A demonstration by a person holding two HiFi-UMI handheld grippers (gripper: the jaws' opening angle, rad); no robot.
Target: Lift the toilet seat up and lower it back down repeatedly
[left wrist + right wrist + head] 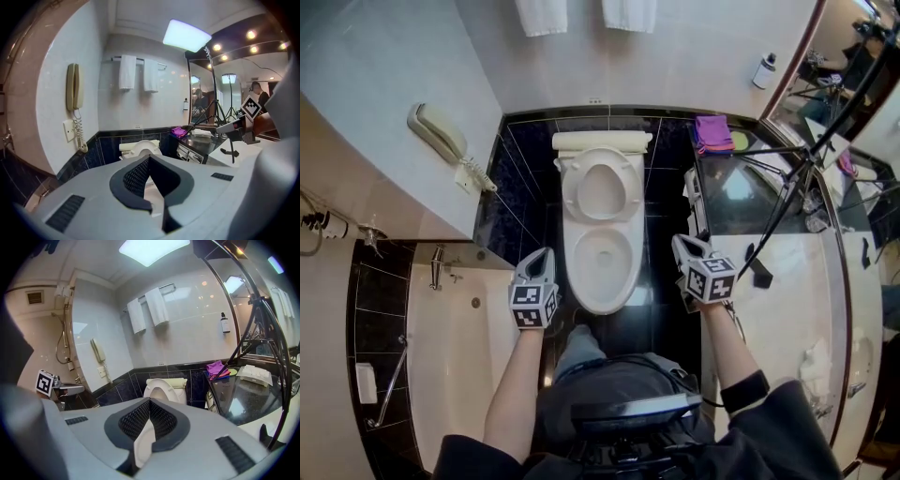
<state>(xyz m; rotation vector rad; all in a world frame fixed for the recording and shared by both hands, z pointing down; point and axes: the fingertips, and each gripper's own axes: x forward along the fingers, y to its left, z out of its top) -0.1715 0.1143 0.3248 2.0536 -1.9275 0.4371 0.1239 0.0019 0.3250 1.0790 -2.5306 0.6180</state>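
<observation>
In the head view the white toilet (602,281) stands in the middle of the dark tiled floor. Its seat (602,187) is raised and leans back against the tank (602,141), with the bowl open below. My left gripper (546,255) hovers left of the bowl's front and my right gripper (680,244) right of it, both clear of the toilet. Both are shut on nothing. In the left gripper view the jaw tips (149,159) meet with the raised seat (146,148) beyond them. The right gripper (150,401) also points at the seat (163,389).
A wall phone (437,131) hangs at the left above a bathtub (450,347). A vanity counter (787,262) with a purple cloth (712,133) and a tripod (806,169) stands to the right. Towels (542,15) hang on the far wall.
</observation>
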